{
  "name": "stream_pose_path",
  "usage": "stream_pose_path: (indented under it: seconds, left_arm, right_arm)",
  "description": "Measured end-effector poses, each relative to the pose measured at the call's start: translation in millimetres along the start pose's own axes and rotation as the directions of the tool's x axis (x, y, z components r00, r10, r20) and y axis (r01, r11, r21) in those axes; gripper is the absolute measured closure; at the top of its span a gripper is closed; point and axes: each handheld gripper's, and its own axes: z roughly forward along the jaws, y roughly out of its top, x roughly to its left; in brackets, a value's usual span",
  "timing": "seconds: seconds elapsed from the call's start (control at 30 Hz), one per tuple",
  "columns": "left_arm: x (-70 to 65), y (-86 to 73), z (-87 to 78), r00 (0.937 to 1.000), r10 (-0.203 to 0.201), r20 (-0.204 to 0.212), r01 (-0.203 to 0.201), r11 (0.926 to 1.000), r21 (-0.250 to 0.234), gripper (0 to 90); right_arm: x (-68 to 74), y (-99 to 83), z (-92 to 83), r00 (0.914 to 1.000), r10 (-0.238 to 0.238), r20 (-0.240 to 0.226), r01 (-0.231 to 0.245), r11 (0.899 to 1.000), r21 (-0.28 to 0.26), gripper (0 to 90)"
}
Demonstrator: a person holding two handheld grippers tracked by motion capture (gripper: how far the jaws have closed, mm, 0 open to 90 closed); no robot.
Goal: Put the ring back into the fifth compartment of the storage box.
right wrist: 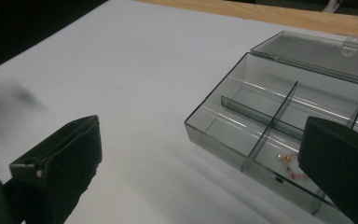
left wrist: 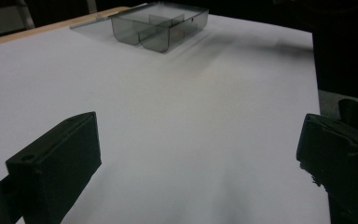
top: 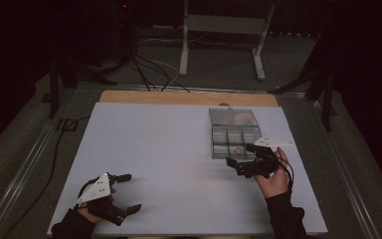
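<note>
A clear grey compartment box lies on the white table top right of centre, its lid folded open at the far side. In the right gripper view the box has several dividers, and small pink and gold bits lie in a near compartment. My right gripper hovers at the box's near edge, jaws wide open and empty; in its own view the right gripper points past the box's left corner. My left gripper rests near the front left, open and empty. From the left gripper the box stands far off.
A wooden strip runs along the table's far edge. Beyond it, cables lie on the floor beside a white metal stand. Rails flank the table on both sides.
</note>
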Motion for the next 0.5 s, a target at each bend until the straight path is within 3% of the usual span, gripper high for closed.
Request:
stream_pose_path:
  seconds: [0.27,0.5]
  left_arm:
    - [0.3,1.4,2.8,1.0,0.006,-0.002,-0.006,0.9999,0.008,1.0]
    - [0.7,1.4,3.4,0.9999,0.014,0.011,-0.014,0.9999,0.002,1.0]
  right_arm:
    - [-0.9,-4.9,-11.6,0.9992,0.001,-0.04,-0.002,1.0,-0.009,0.0]
    - [0.0,-26.3,-21.4,0.9981,0.005,-0.061,-0.004,1.0,0.009,0.0]
